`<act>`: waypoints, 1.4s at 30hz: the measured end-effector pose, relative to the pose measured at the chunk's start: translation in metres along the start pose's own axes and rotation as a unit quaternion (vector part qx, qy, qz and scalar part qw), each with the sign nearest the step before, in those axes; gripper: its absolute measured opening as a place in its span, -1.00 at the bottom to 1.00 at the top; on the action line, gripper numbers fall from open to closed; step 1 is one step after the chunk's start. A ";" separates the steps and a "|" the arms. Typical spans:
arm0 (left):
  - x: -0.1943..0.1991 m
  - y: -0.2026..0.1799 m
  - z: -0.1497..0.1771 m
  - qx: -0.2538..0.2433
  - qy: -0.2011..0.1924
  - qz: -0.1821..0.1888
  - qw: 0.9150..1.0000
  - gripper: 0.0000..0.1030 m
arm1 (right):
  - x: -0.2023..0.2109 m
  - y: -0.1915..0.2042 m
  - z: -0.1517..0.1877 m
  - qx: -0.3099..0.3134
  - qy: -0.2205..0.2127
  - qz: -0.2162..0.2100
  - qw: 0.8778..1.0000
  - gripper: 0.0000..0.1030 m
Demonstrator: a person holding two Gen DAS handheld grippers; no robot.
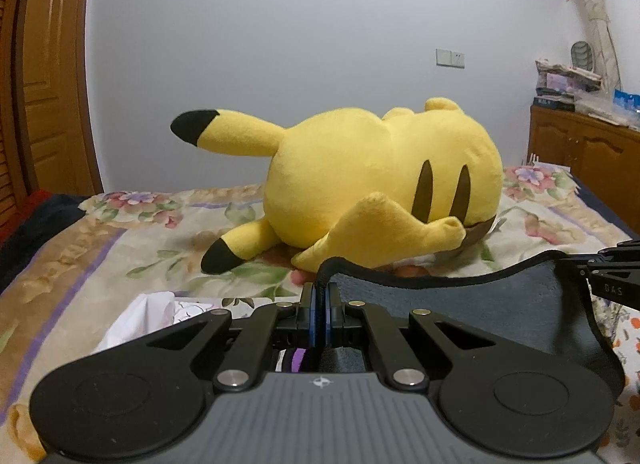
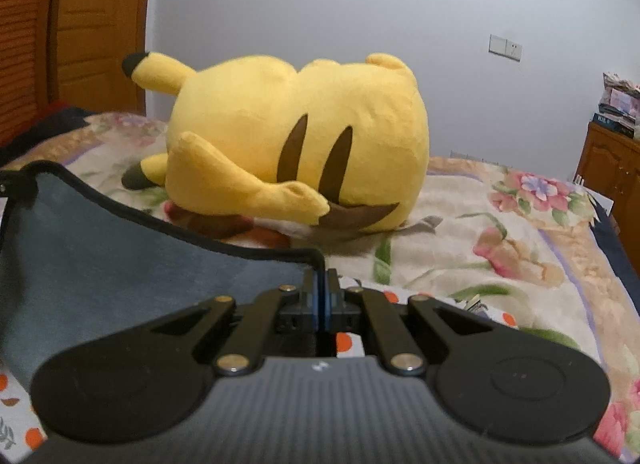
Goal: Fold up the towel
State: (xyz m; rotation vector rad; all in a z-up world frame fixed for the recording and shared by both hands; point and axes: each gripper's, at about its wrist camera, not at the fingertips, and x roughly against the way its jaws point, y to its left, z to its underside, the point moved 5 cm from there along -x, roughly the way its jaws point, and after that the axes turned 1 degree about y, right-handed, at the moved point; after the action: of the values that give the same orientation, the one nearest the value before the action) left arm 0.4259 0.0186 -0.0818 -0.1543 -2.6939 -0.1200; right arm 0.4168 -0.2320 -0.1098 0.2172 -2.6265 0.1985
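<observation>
A dark grey-blue towel with a black hem hangs stretched between my two grippers above the bed. My left gripper is shut on the towel's left corner. My right gripper is shut on the towel's right corner, and the towel spreads away to its left. The right gripper also shows at the right edge of the left wrist view. The towel's lower part is hidden behind the gripper bodies.
A large yellow plush toy lies on the floral bedspread just beyond the towel; it also shows in the right wrist view. White crumpled cloth lies at the left. A wooden cabinet stands right, a wooden door left.
</observation>
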 end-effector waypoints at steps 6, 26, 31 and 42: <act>-0.020 -0.001 0.013 -0.009 0.021 -0.003 1.000 -0.90 | -0.015 0.008 0.007 0.009 0.031 0.019 0.999 -0.94; -0.054 0.006 0.045 0.001 0.076 -0.013 0.997 -0.55 | -0.037 0.013 0.028 0.000 0.073 0.048 0.996 -0.70; -0.050 0.003 0.048 0.000 0.076 -0.009 0.997 -0.18 | -0.030 0.013 0.031 -0.012 0.068 0.038 0.997 -0.09; -0.021 -0.013 0.056 -0.011 0.086 0.008 0.996 0.32 | -0.003 0.023 0.051 -0.041 0.080 0.005 0.996 0.22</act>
State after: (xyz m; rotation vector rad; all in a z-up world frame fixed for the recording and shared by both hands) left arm 0.4199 0.0104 -0.1424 -0.1642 -2.5190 -0.1516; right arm 0.3911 -0.2186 -0.1576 0.1550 -2.4709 0.1070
